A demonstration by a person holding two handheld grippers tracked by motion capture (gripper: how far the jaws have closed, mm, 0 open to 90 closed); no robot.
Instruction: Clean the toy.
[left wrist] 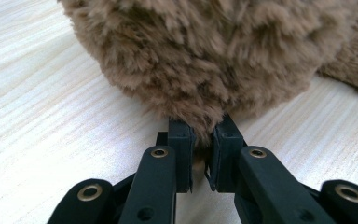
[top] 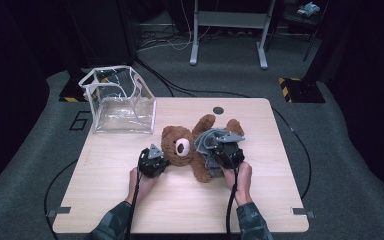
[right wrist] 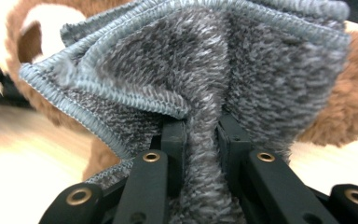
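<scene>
A brown teddy bear (top: 182, 145) lies on its back in the middle of the wooden table (top: 105, 165), head toward the left. A grey knitted cloth (top: 207, 142) is draped over its body. My left gripper (top: 161, 161) is at the bear's head, shut on a tuft of its brown fur (left wrist: 205, 135). My right gripper (top: 219, 150) is over the bear's body, shut on a fold of the grey cloth (right wrist: 205, 140), which bunches up between its jaws. The bear's white muzzle (right wrist: 51, 23) shows behind the cloth.
A clear plastic box (top: 119, 102) with white edges stands open at the table's back left. A dark round hole (top: 218, 110) sits near the far edge. Cables trail from both grippers over the front edge. Table legs and cables stand on the floor beyond.
</scene>
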